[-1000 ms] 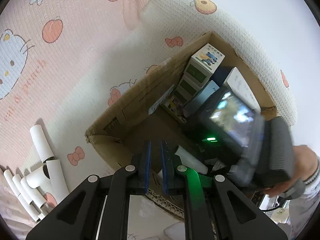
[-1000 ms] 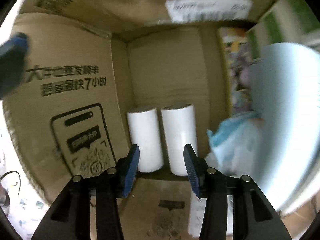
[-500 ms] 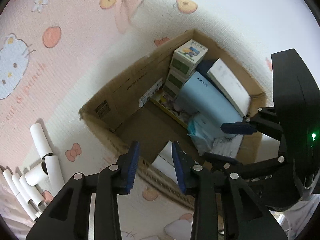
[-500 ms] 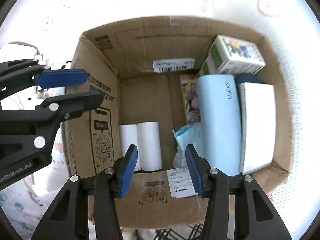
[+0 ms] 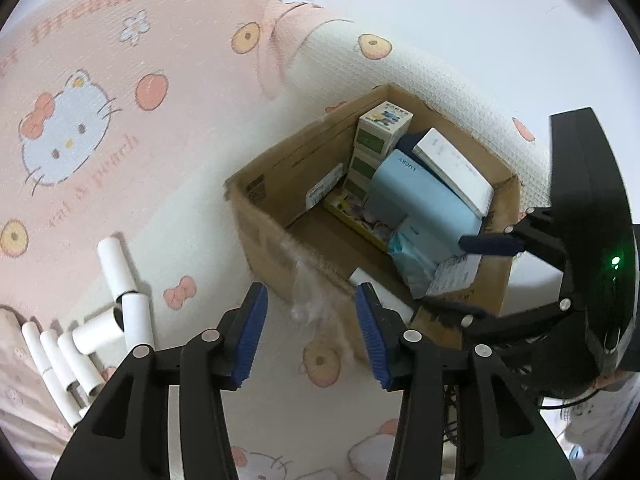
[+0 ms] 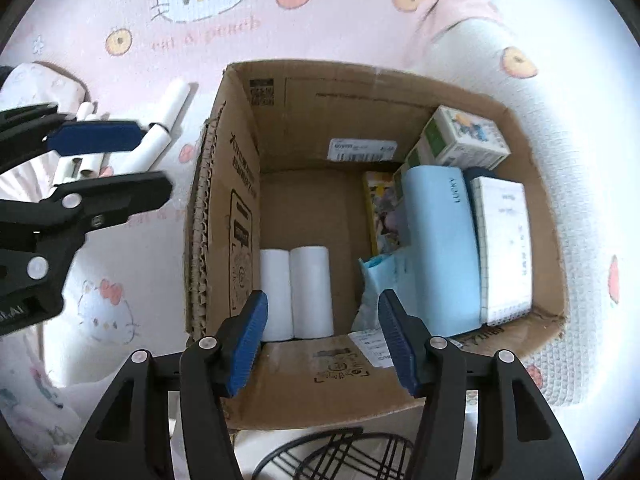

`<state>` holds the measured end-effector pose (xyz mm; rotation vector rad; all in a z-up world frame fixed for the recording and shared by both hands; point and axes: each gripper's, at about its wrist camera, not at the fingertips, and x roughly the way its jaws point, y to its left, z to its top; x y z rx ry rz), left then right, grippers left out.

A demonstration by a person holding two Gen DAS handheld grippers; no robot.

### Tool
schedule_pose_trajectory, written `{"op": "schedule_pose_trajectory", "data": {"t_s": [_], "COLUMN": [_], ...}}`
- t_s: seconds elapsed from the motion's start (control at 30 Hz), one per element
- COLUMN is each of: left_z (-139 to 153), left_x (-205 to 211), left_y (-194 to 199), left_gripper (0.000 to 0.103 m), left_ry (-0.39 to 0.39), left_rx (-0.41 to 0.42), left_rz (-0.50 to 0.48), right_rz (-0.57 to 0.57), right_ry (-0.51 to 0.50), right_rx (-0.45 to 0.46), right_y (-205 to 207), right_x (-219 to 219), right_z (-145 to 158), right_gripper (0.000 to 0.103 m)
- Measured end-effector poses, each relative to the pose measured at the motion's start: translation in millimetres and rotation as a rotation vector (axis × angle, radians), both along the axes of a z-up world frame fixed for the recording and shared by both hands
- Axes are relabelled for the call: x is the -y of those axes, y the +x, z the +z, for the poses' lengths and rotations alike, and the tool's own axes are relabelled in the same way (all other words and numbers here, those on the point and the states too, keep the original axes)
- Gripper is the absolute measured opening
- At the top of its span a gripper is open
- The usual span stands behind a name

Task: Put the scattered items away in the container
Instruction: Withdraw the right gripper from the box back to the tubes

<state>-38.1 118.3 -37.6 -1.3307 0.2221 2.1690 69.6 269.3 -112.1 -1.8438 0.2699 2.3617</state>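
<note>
Left hand-held gripper [image 5: 311, 330] is hanging over the near edge of the cardboard box [image 6: 224, 184], jaws standing wide and having just been opening, nothing between the pads. Right hand-held gripper [image 6: 322, 338] is pointing steeply down over the box, jaws also spread and just been opening, empty; the pads are framing but not touching two white paper rolls [image 6: 296, 292] lying side by side on the box floor against the left wall. Right half of the box is holding a pale blue case [image 6: 440, 248], a white notebook-like pack [image 6: 506, 240], a small green-and-white carton [image 6: 464, 138] stacked on similar cartons, a yellow-edged printed pack [image 6: 378, 208] and a crumpled blue wrapper [image 6: 380, 276]. More white rolls [image 5: 80, 340] are lying loose in a cluster on the pink cartoon-cat sheet [image 5: 120, 120], well apart from the box on its left side. A black wire rack [image 6: 340, 452] is showing just below the box in the right wrist view.
</note>
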Motion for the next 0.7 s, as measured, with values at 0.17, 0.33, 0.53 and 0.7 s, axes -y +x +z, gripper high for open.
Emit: {"op": "schedule_pose_trajectory", "data": {"t_s": [0.17, 0.33, 0.53, 0.7], "left_z": [-13.9, -42.4, -65.6, -84.6], "left_x": [27.3, 58.8, 101.9, 146.9], "left_y": [15.7, 27.1, 33.9, 30.5], "left_gripper": [0.052, 0.053, 0.053, 0.053], "left_ry": [0.003, -0.022, -0.003, -0.003], "left_rx": [-0.046, -0.064, 0.022, 0.095], "left_rz": [0.042, 0.139, 0.263, 0.428], "right_rz": [-0.046, -0.023, 0.041, 0.156], "right_ry": [-0.043, 0.086, 0.223, 0.121], "right_rx": [-0.048, -0.155, -0.321, -0.503], "right_y": [15.7, 25.9, 25.5, 22.3], "right_x": [6.3, 26.8, 62.4, 85.4], "right_z": [2.0, 14.0, 29.3, 40.5], "right_gripper": [0.056, 0.056, 0.056, 0.068]}}
